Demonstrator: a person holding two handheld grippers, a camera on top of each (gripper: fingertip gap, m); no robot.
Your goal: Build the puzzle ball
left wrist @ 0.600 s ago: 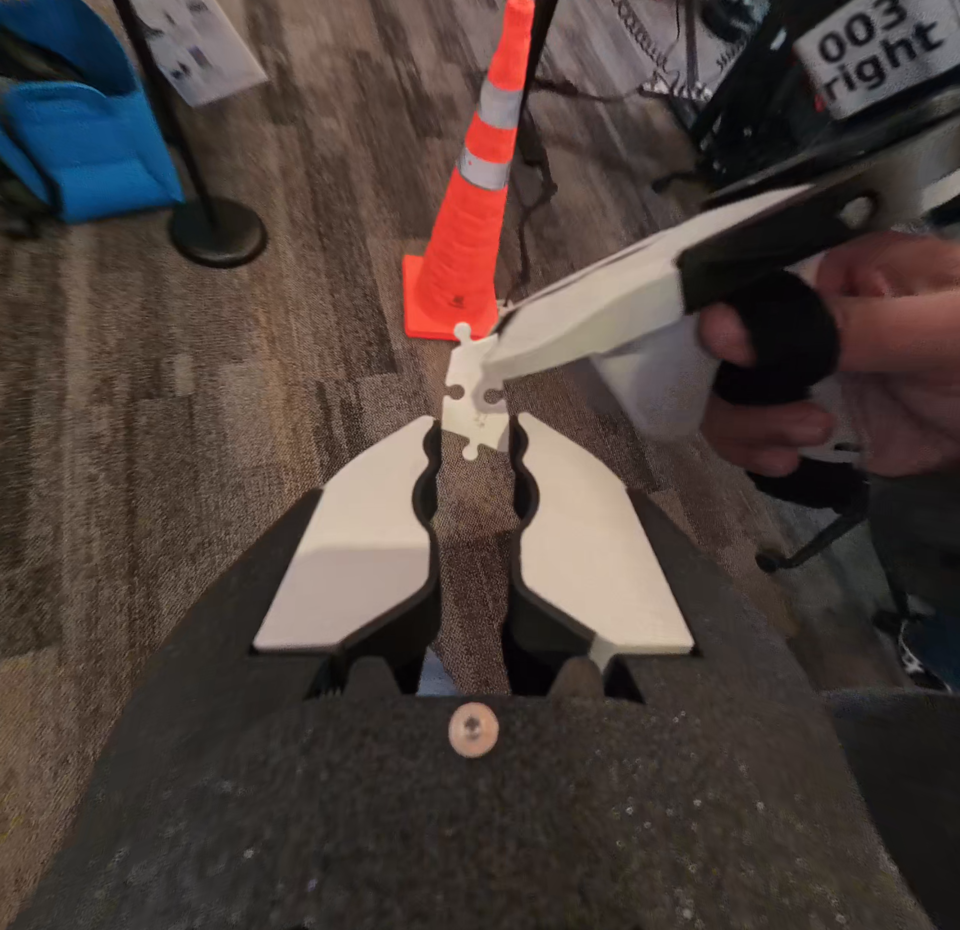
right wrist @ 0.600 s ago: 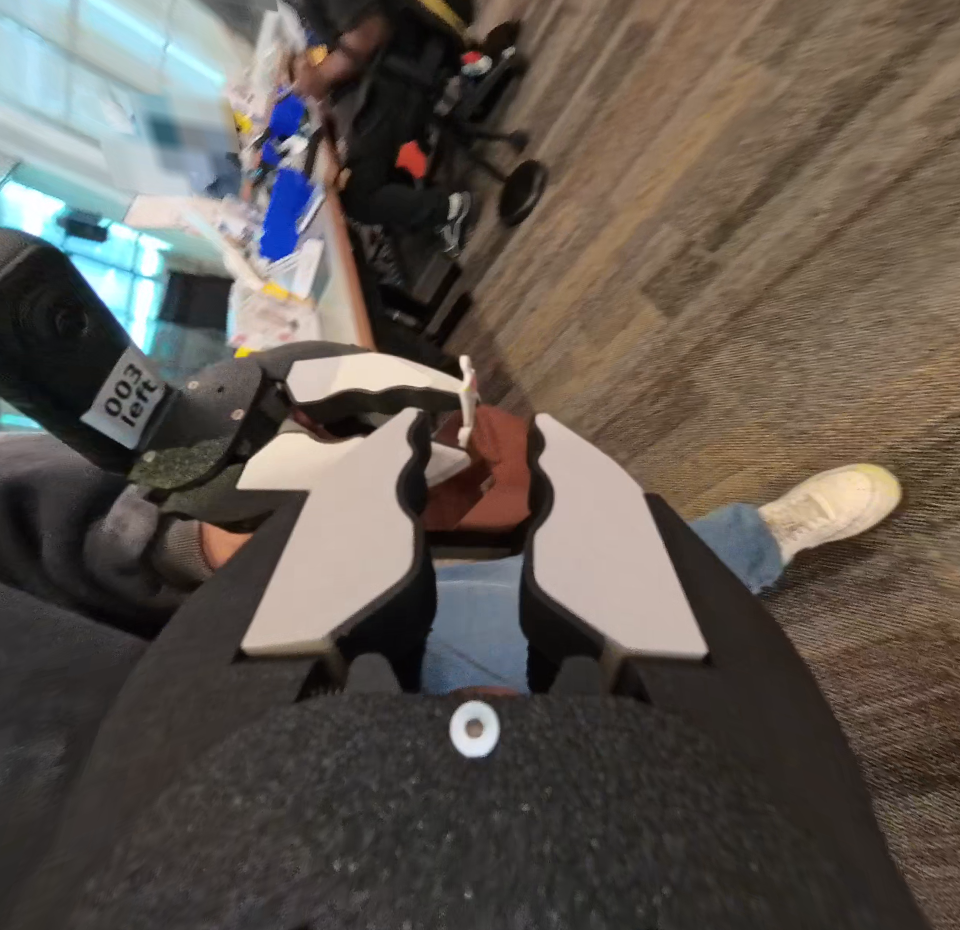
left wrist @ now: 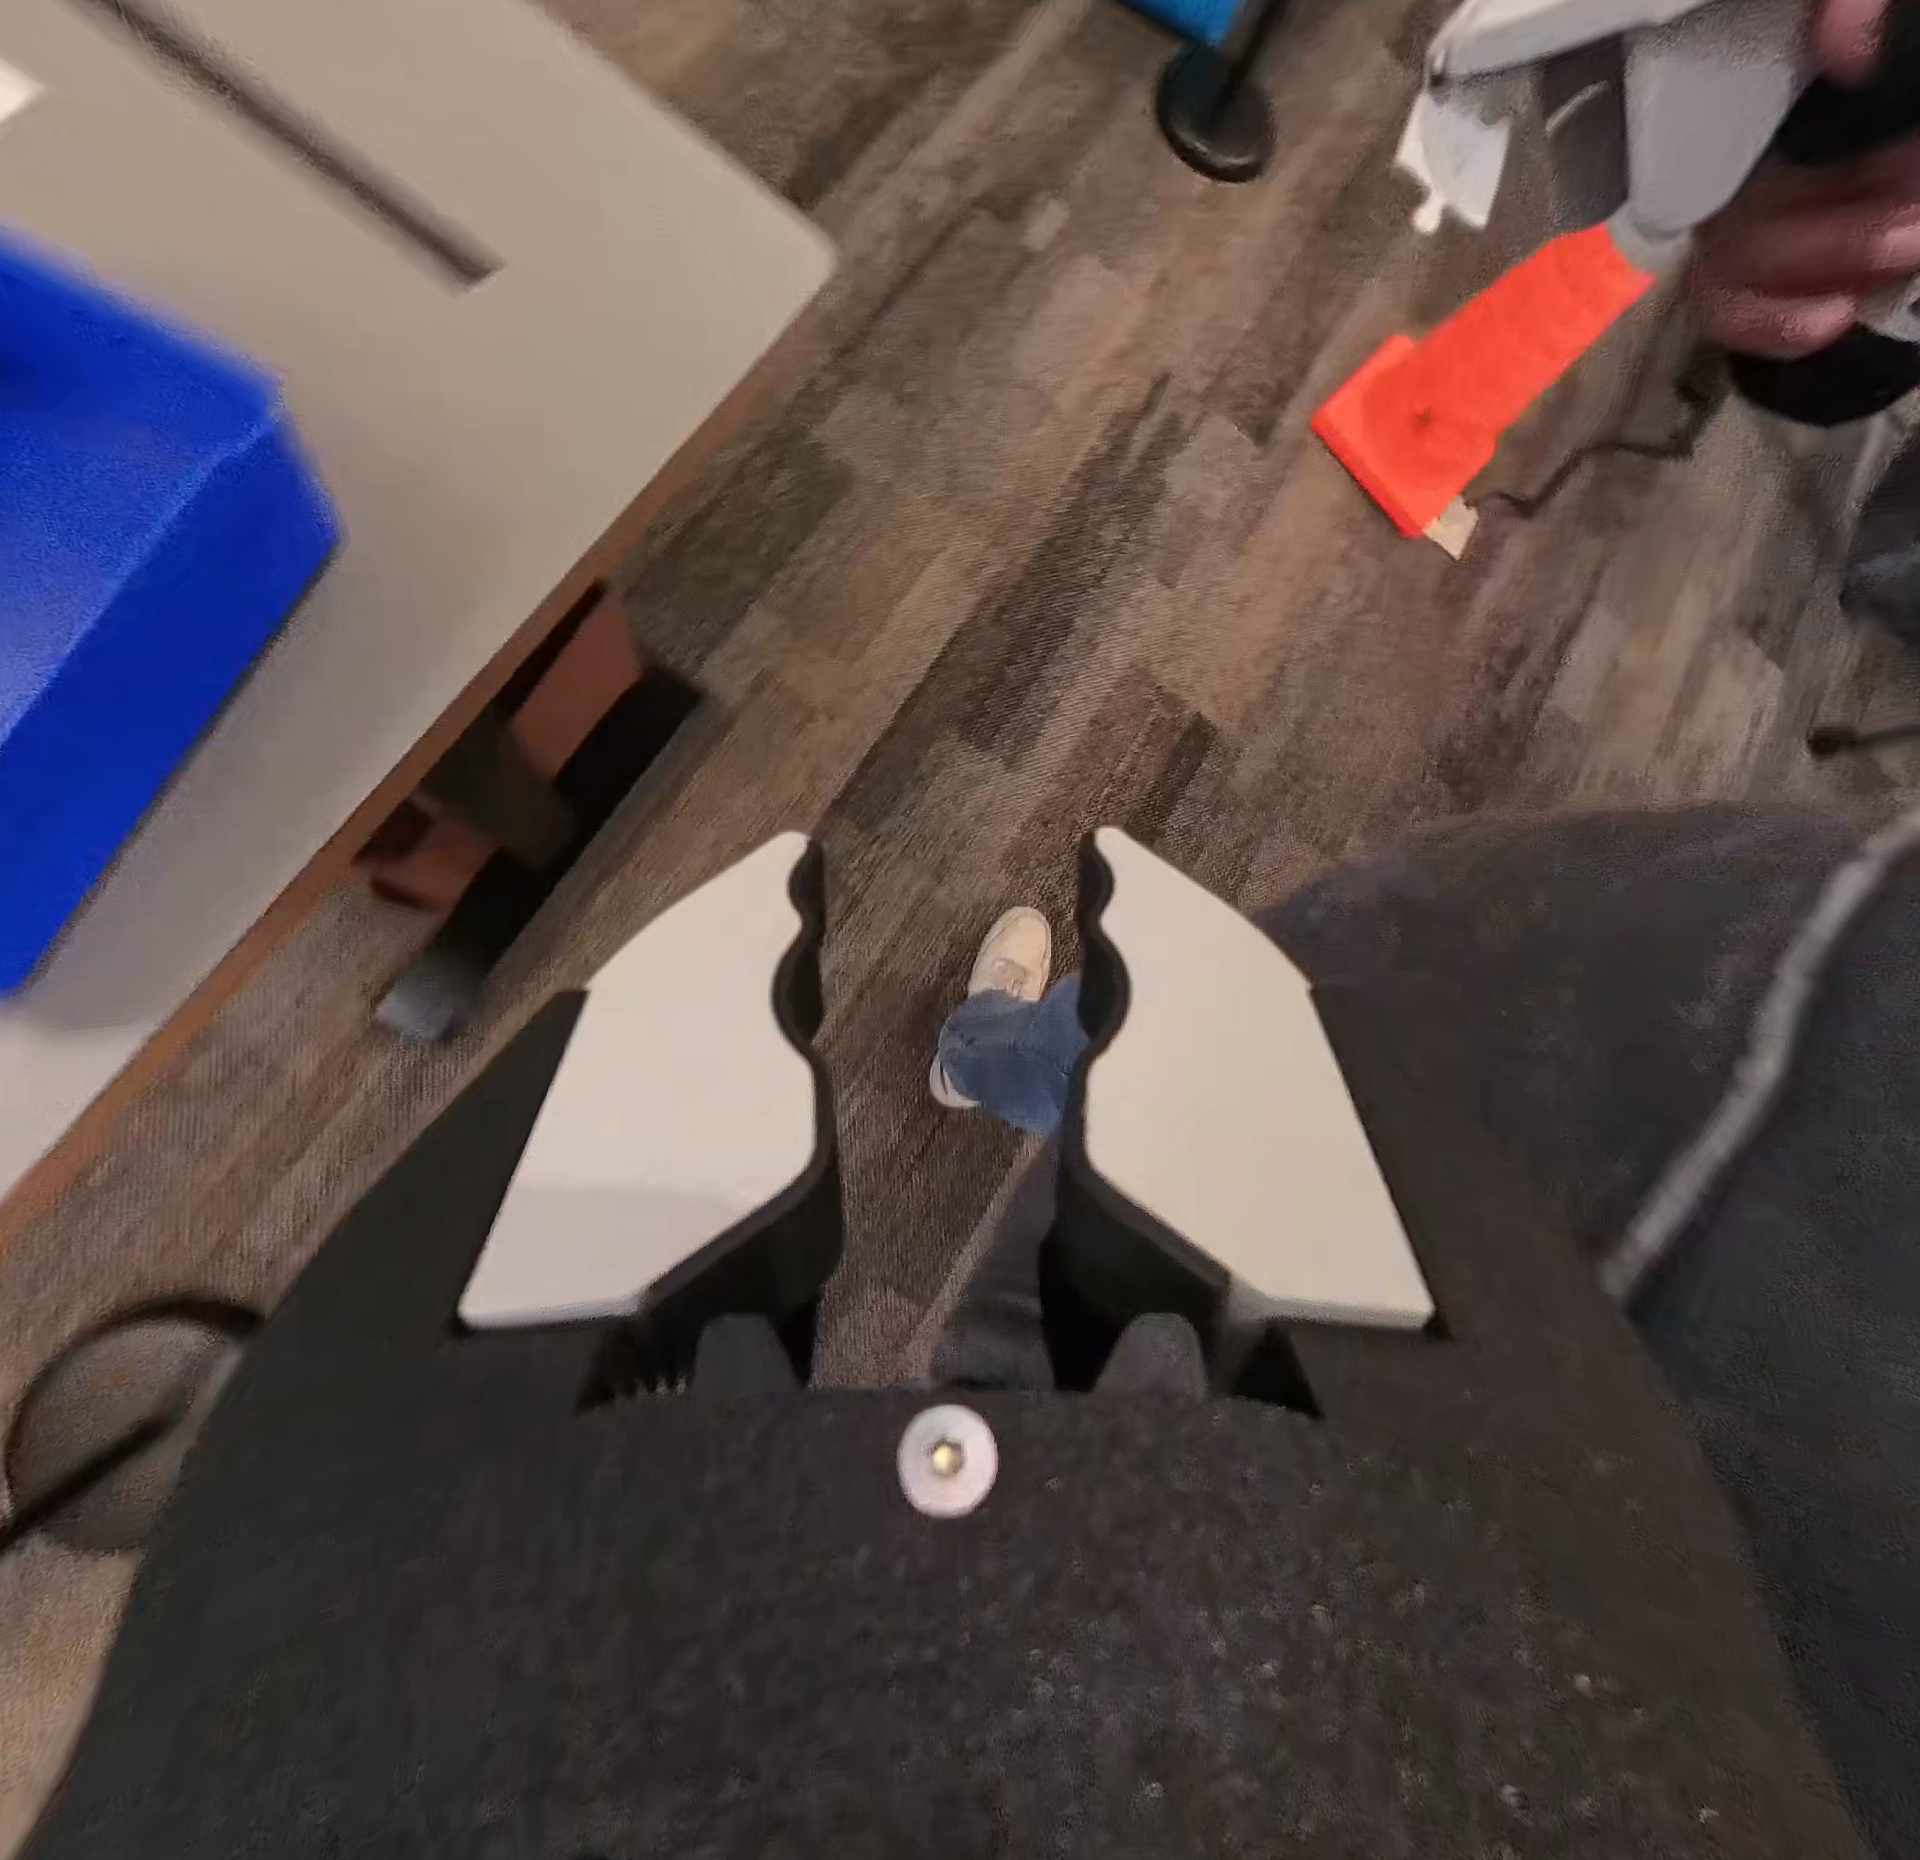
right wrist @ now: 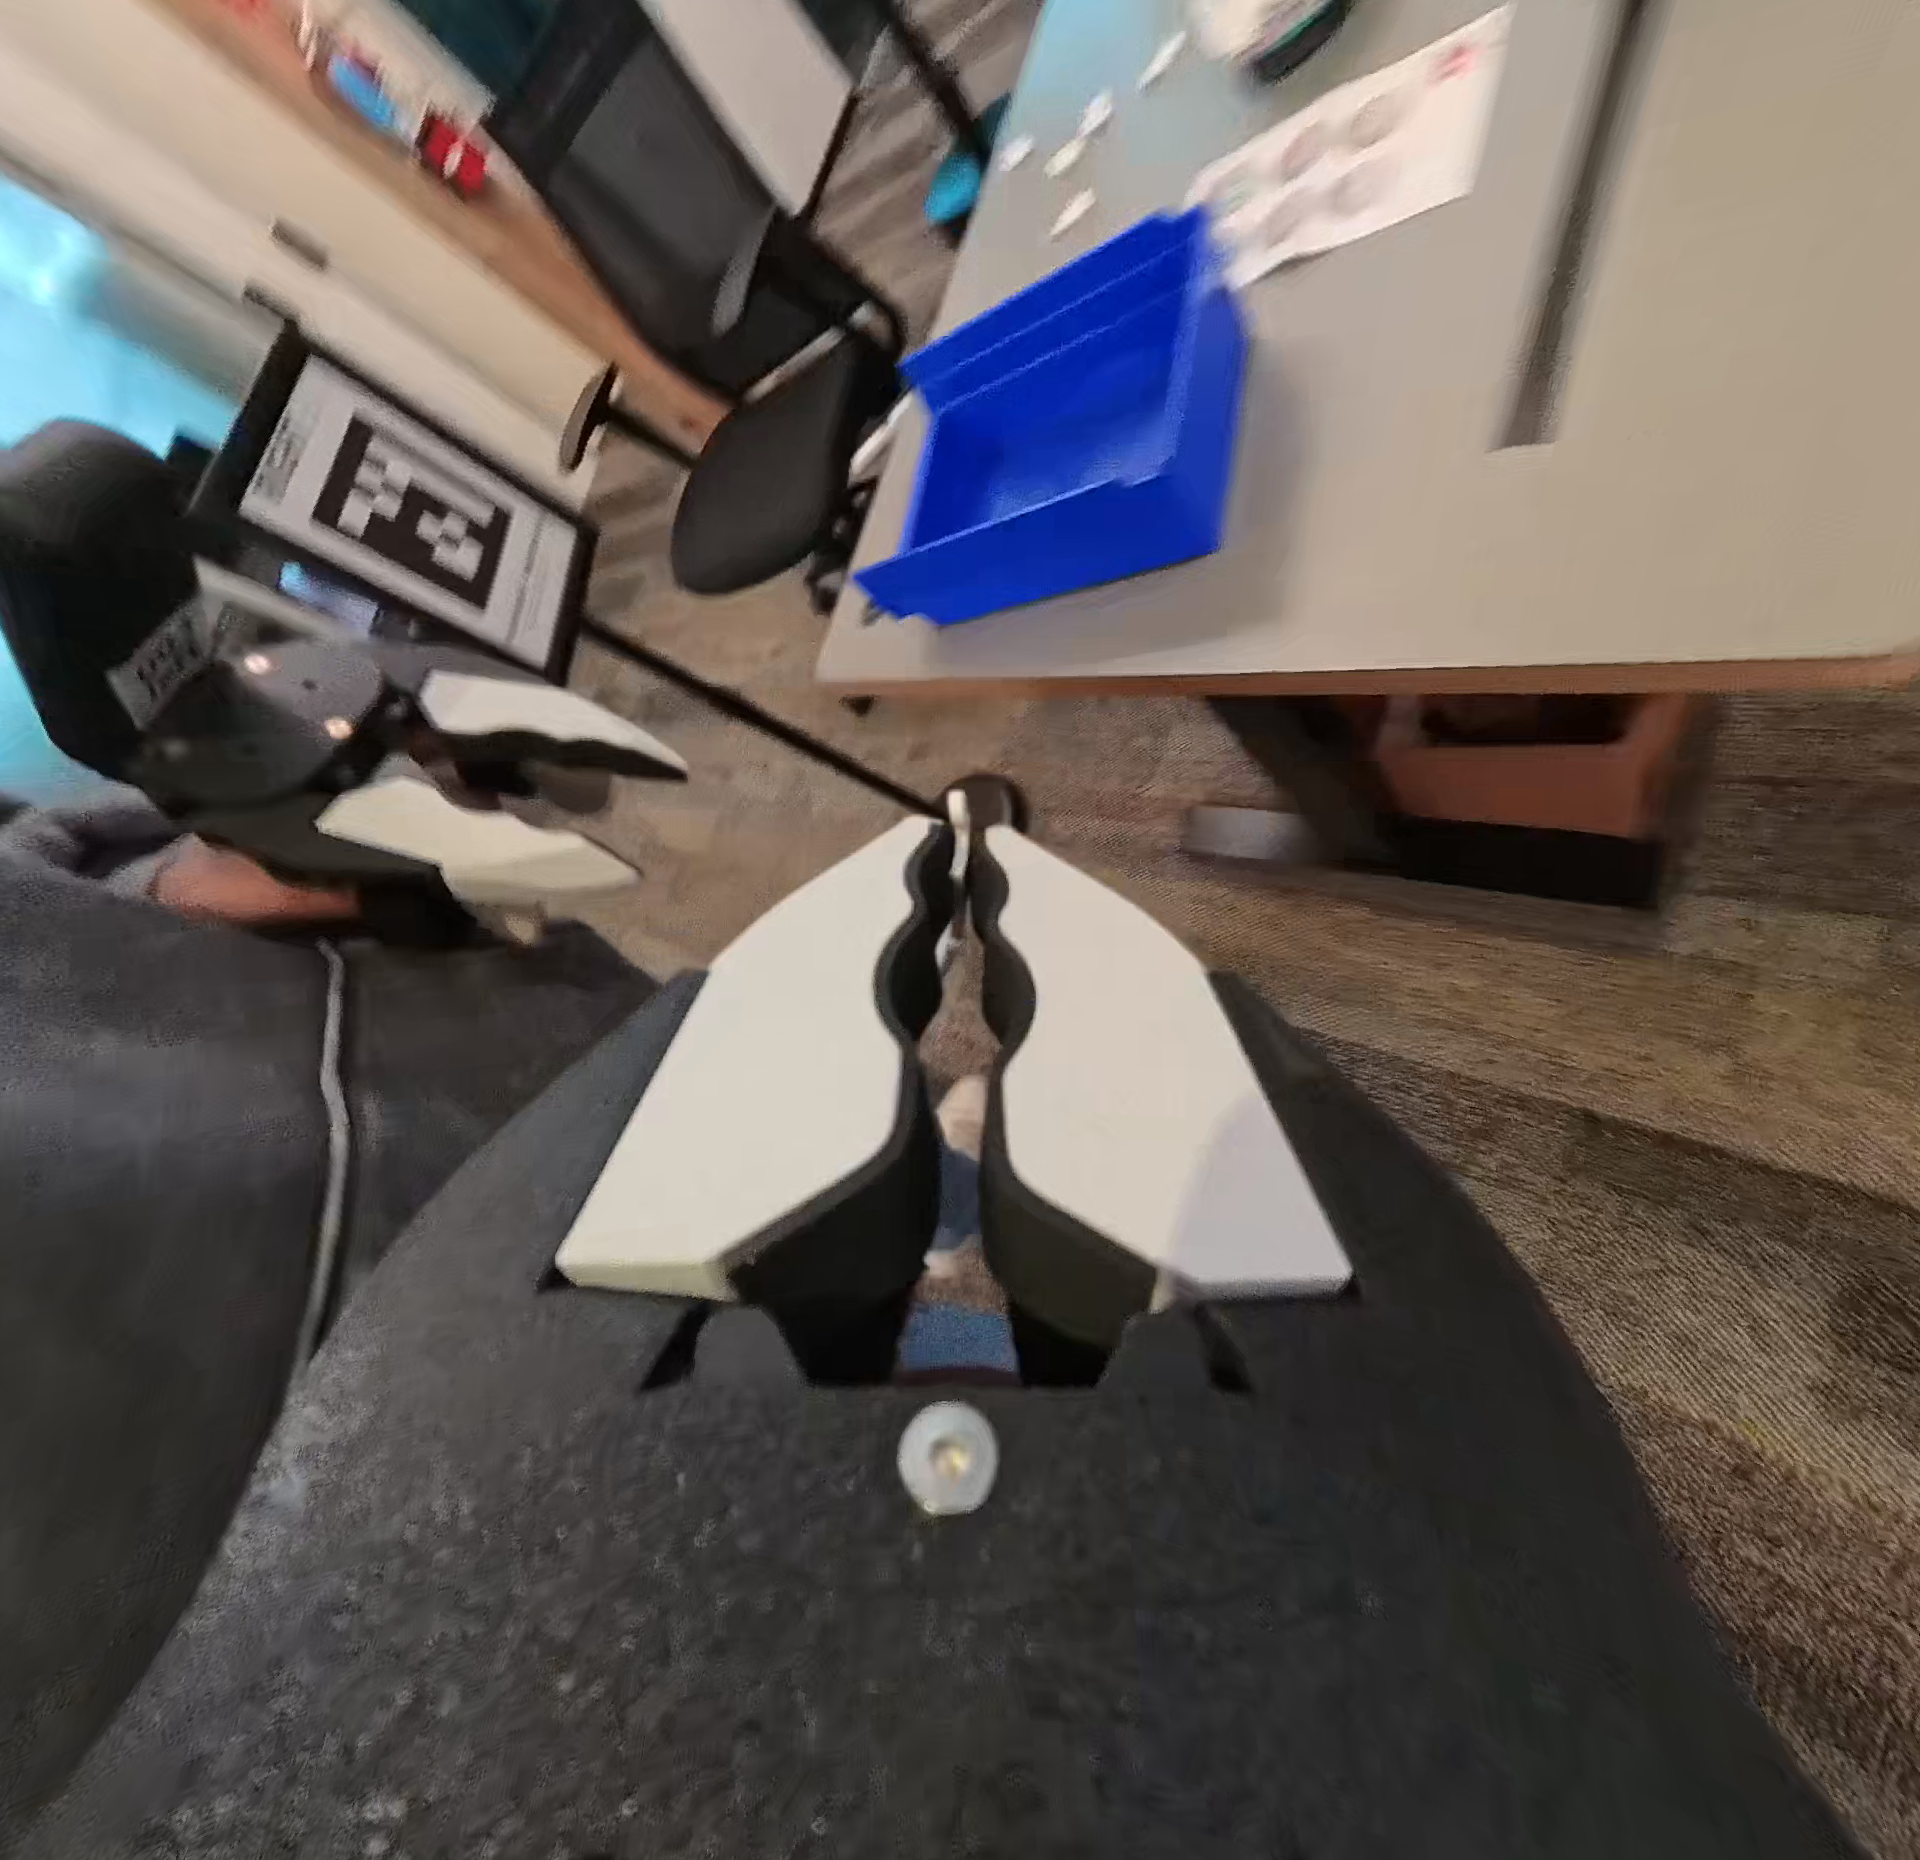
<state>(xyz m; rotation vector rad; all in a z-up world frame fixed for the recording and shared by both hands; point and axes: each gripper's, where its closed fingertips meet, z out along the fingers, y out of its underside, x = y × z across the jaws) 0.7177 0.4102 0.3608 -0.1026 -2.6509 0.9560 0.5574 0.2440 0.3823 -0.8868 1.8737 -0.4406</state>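
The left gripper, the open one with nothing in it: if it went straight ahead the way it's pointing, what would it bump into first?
Probably the person's shoe and jeans leg, seen between the open fingers of the left gripper, or else the carpet floor. Depth is unclear.

Bright blue plastic bin (right wrist: 1070,439) looks smooth, slightly glossy; pale grey bench (right wrist: 1714,460) is matt laminate, and the brown-grey patchwork carpet floor (left wrist: 1039,584) looks rough.

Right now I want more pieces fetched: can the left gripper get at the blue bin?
Probably yes: the left gripper is open and empty, and the blue bin sits at the table edge, nothing between them.
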